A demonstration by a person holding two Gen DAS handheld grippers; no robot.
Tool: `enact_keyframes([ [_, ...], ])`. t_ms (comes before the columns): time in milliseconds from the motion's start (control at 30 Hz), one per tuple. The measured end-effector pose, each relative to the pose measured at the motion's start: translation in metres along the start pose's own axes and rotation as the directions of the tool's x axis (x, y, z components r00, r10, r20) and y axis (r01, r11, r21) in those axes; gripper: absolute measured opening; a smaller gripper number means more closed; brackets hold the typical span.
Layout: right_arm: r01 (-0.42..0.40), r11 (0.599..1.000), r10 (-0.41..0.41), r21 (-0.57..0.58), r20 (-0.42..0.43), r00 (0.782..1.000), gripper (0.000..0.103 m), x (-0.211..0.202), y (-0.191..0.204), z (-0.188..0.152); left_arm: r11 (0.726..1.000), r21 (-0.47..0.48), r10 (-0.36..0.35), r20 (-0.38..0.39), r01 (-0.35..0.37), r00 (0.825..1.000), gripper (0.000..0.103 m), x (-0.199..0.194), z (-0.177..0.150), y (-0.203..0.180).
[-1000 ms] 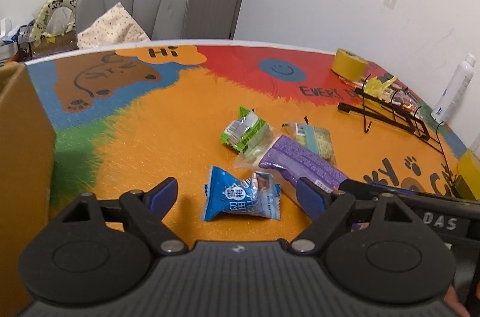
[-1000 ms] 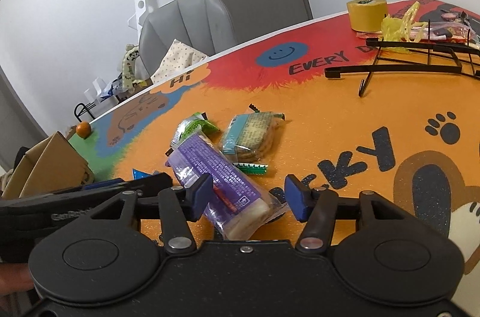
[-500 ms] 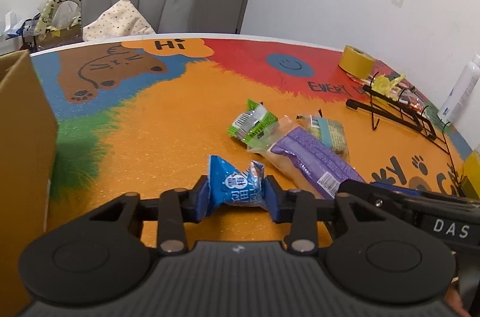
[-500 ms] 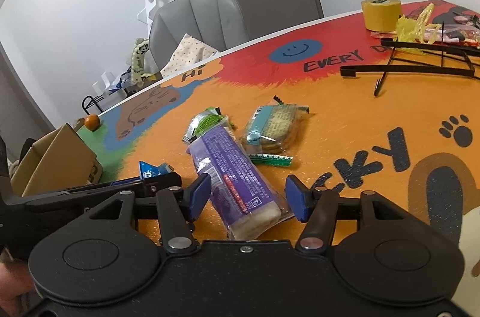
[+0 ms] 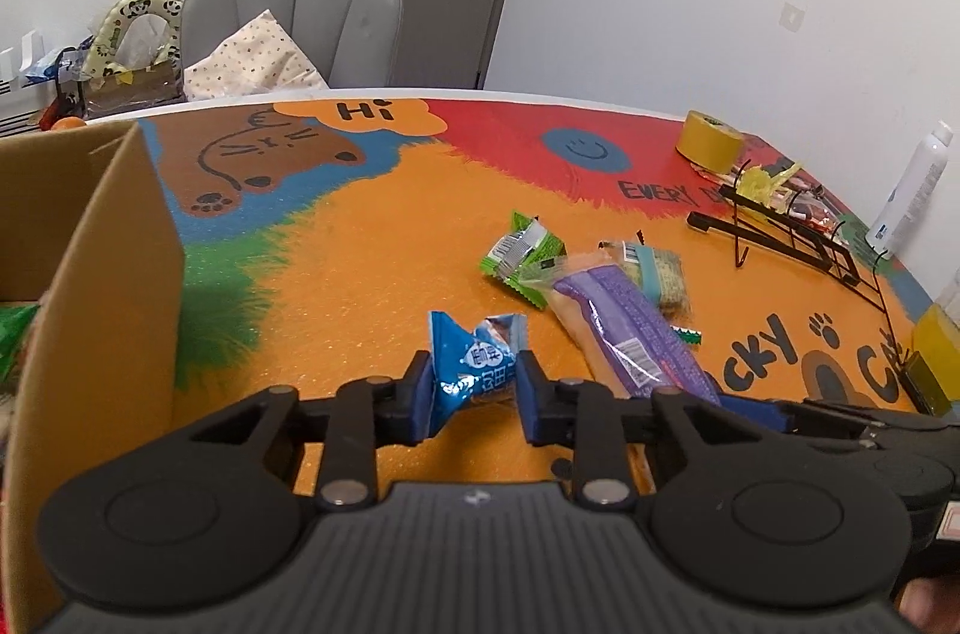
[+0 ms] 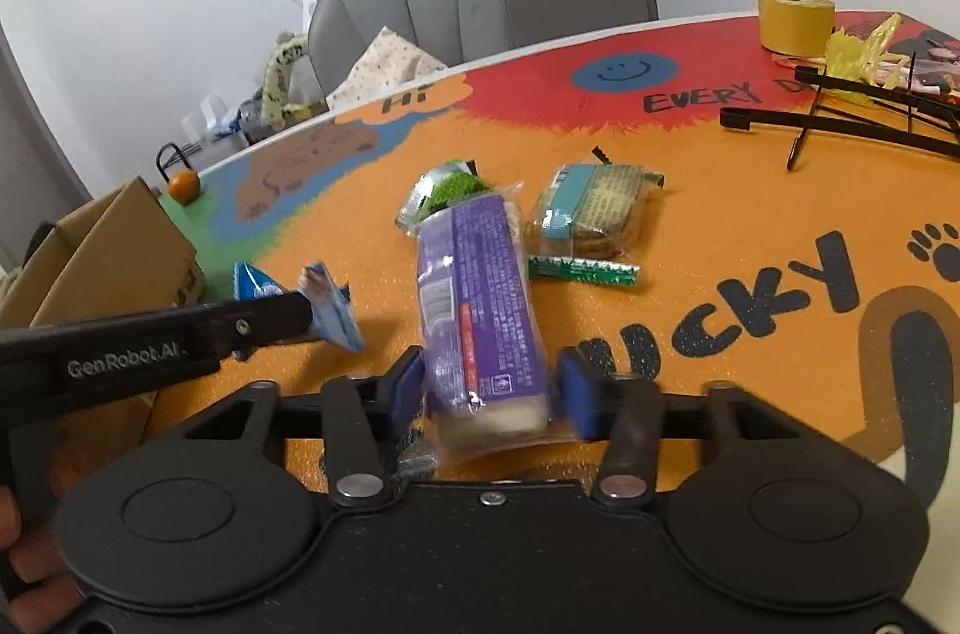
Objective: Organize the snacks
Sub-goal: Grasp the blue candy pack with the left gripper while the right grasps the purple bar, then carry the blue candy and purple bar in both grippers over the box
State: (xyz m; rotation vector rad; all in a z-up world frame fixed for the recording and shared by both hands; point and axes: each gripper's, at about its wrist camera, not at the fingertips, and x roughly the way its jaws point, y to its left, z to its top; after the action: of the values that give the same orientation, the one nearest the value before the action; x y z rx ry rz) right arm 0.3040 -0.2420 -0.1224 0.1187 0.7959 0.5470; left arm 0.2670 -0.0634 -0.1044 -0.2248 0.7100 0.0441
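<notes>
Pinching a crinkled blue foil snack packet [image 5: 474, 371], the left hand-held gripper [image 5: 474, 403] sits beside the right hand-held gripper [image 6: 492, 394], which clamps a long purple plastic-wrapped bar [image 6: 480, 310] on the colourful worktop [image 5: 372, 262].

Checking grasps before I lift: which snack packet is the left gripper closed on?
The blue packet: the left gripper pinches it between its pads. The purple packet sits in the right gripper; the green packet and the teal-banded biscuit packet lie untouched.
</notes>
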Motion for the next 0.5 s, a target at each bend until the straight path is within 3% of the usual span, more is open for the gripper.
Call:
enact_keyframes([
  [500,-0.009,1.0,0.007,0.018,0.09,0.996,0.033,-0.038,0.01,0.002,0.999,0.01,-0.037,0.072,0.036,0.997,0.027,-0.044,0.005,-0.004],
])
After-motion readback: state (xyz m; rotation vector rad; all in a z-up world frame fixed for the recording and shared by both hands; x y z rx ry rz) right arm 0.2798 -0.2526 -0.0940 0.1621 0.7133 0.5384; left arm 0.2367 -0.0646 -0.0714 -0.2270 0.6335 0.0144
